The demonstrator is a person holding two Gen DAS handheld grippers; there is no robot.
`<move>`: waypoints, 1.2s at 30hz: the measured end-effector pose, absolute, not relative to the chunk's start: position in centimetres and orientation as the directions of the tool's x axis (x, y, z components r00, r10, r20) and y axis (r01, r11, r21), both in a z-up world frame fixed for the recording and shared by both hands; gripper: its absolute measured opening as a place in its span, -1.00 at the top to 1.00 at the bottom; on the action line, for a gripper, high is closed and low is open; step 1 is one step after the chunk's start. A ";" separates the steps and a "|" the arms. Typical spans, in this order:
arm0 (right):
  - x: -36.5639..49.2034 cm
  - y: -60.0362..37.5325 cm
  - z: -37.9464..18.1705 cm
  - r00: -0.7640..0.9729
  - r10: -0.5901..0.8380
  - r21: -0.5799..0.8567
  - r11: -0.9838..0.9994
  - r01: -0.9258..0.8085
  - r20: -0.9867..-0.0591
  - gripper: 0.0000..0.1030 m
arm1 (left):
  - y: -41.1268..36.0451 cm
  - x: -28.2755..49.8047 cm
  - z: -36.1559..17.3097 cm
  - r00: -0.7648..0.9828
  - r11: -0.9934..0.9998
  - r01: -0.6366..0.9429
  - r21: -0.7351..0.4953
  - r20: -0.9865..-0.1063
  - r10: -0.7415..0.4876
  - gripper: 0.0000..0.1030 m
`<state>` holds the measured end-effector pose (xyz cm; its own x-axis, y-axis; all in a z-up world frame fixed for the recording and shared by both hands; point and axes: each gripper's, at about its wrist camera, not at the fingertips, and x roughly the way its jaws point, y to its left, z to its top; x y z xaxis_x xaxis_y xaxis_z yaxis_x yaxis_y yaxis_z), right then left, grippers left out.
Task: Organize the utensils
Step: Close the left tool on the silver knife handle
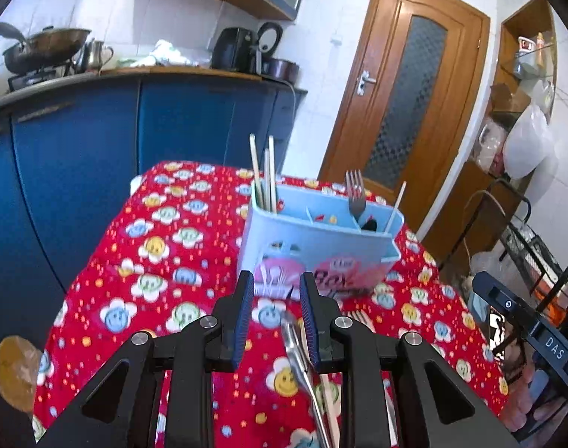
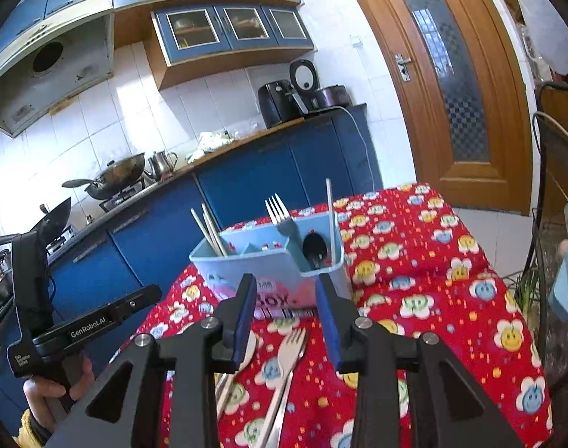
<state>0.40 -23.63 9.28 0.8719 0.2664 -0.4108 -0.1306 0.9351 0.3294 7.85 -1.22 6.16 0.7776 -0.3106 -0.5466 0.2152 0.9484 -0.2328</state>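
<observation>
A light blue utensil caddy stands on the red flowered tablecloth. It holds chopsticks in its left compartment, and a fork, a dark spoon and one chopstick in its right one. My left gripper is open in front of the caddy; a metal utensil lies below its right finger. My right gripper is open above a fork lying on the cloth, with another utensil beside it.
Blue kitchen cabinets and a counter with a wok stand left of the table. A wooden door is behind. Racks and bags stand at the right. The other hand-held device shows at left in the right wrist view.
</observation>
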 end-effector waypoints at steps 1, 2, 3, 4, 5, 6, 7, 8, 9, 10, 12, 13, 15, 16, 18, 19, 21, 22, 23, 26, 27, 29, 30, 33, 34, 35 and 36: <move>0.2 -23.7 9.0 0.868 0.266 0.331 0.935 -0.127 -0.419 0.28 | -1.2 7.8 5.9 0.772 0.948 0.215 -0.233 -0.554 -0.311 0.50; 0.1 -23.8 8.7 0.865 0.265 0.333 0.935 -0.123 -0.426 0.28 | -1.3 7.8 5.6 0.764 0.949 0.214 -0.233 -0.566 -0.311 0.50; 0.0 -23.8 8.5 0.862 0.265 0.335 0.935 -0.119 -0.431 0.27 | -1.3 7.8 5.4 0.759 0.949 0.212 -0.233 -0.573 -0.310 0.50; -0.1 -24.0 8.1 0.858 0.263 0.339 0.934 -0.111 -0.441 0.26 | -1.4 7.7 5.1 0.753 0.950 0.210 -0.233 -0.581 -0.309 0.50; -0.1 -24.1 7.7 0.854 0.261 0.343 0.934 -0.105 -0.450 0.26 | -1.4 7.7 4.8 0.746 0.950 0.208 -0.233 -0.590 -0.308 0.50; -0.1 -24.3 7.4 0.850 0.259 0.346 0.933 -0.098 -0.458 0.26 | -1.5 7.8 4.6 0.739 0.950 0.207 -0.233 -0.600 -0.308 0.50; -0.2 -24.4 7.2 0.848 0.258 0.348 0.933 -0.093 -0.464 0.26 | -1.5 7.9 4.3 0.731 0.950 0.206 -0.234 -0.608 -0.309 0.50; -0.3 -24.5 6.8 0.844 0.255 0.350 0.933 -0.086 -0.472 0.26 | -1.7 7.9 4.0 0.722 0.950 0.207 -0.234 -0.619 -0.310 0.50; -0.3 -24.6 6.5 0.840 0.254 0.353 0.932 -0.081 -0.479 0.25 | -1.8 7.9 3.8 0.711 0.950 0.207 -0.234 -0.630 -0.311 0.50; -0.3 -24.8 6.3 0.837 0.254 0.355 0.932 -0.077 -0.484 0.24 | -1.9 8.0 3.6 0.704 0.950 0.209 -0.234 -0.638 -0.312 0.50; -0.3 -25.0 5.8 0.831 0.253 0.361 0.930 -0.067 -0.495 0.23 | -2.1 8.2 3.1 0.686 0.948 0.213 -0.235 -0.655 -0.317 0.50; -0.2 -25.2 5.4 0.827 0.251 0.365 0.929 -0.060 -0.504 0.23 | -2.2 8.3 2.8 0.676 0.947 0.215 -0.238 -0.664 -0.320 0.50; -0.2 -25.5 4.9 0.820 0.250 0.372 0.927 -0.049 -0.516 0.23 | -2.5 8.5 2.2 0.650 0.943 0.222 -0.248 -0.683 -0.333 0.50; -0.2 -25.6 4.7 0.817 0.250 0.374 0.926 -0.045 -0.520 0.23 | -2.6 8.6 2.1 0.643 0.942 0.223 -0.252 -0.688 -0.336 0.50; -0.2 -25.8 4.3 0.811 0.248 0.377 0.925 -0.037 -0.529 0.23 | -2.9 8.7 1.5 0.620 0.940 0.224 -0.257 -0.706 -0.341 0.50; -0.2 -25.9 4.2 0.810 0.247 0.378 0.925 -0.034 -0.532 0.23 | -3.0 8.8 1.2 0.613 0.940 0.224 -0.257 -0.713 -0.340 0.50; -0.2 -26.0 3.9 0.807 0.246 0.380 0.924 -0.029 -0.537 0.23 | -3.2 8.9 0.9 0.597 0.940 0.223 -0.256 -0.727 -0.340 0.50; -0.3 -26.1 3.9 0.806 0.246 0.381 0.924 -0.028 -0.538 0.22 | -3.3 8.9 0.6 0.587 0.940 0.224 -0.257 -0.734 -0.341 0.50; -0.3 -26.2 3.8 0.805 0.246 0.383 0.924 -0.026 -0.540 0.22 | -3.4 8.9 0.3 0.575 0.939 0.225 -0.259 -0.743 -0.342 0.50; -0.4 -26.3 3.5 0.801 0.248 0.387 0.922 -0.023 -0.544 0.21 | -3.7 8.8 -0.2 0.543 0.937 0.232 -0.261 -0.765 -0.347 0.50; -0.3 -26.3 3.4 0.800 0.249 0.388 0.921 -0.022 -0.546 0.21 | -3.9 8.8 -0.4 0.532 0.936 0.235 -0.261 -0.772 -0.349 0.50; -0.3 -26.3 3.3 0.797 0.251 0.390 0.920 -0.021 -0.550 0.21 | -4.2 8.8 -0.7 0.512 0.933 0.241 -0.267 -0.782 -0.356 0.50; -0.3 -26.3 3.2 0.795 0.252 0.392 0.920 -0.020 -0.551 0.21 | -4.3 8.7 -0.8 0.501 0.931 0.243 -0.272 -0.787 -0.361 0.50; -0.3 -26.4 3.1 0.793 0.255 0.395 0.919 -0.020 -0.554 0.21 | -4.6 8.7 -1.2 0.470 0.927 0.250 -0.280 -0.802 -0.369 0.50; -0.3 -26.4 3.1 0.792 0.256 0.395 0.918 -0.020 -0.554 0.21 | -4.7 8.7 -1.3 0.464 0.928 0.251 -0.275 -0.807 -0.365 0.50; -0.3 -26.4 3.0 0.792 0.256 0.396 0.918 -0.020 -0.554 0.20 | -4.9 8.8 -1.5 0.459 0.930 0.250 -0.271 -0.812 -0.360 0.48; -0.3 -26.4 3.1 0.792 0.256 0.396 0.918 -0.020 -0.554 0.20 | -5.0 8.8 -1.7 0.458 0.930 0.249 -0.271 -0.813 -0.360 0.48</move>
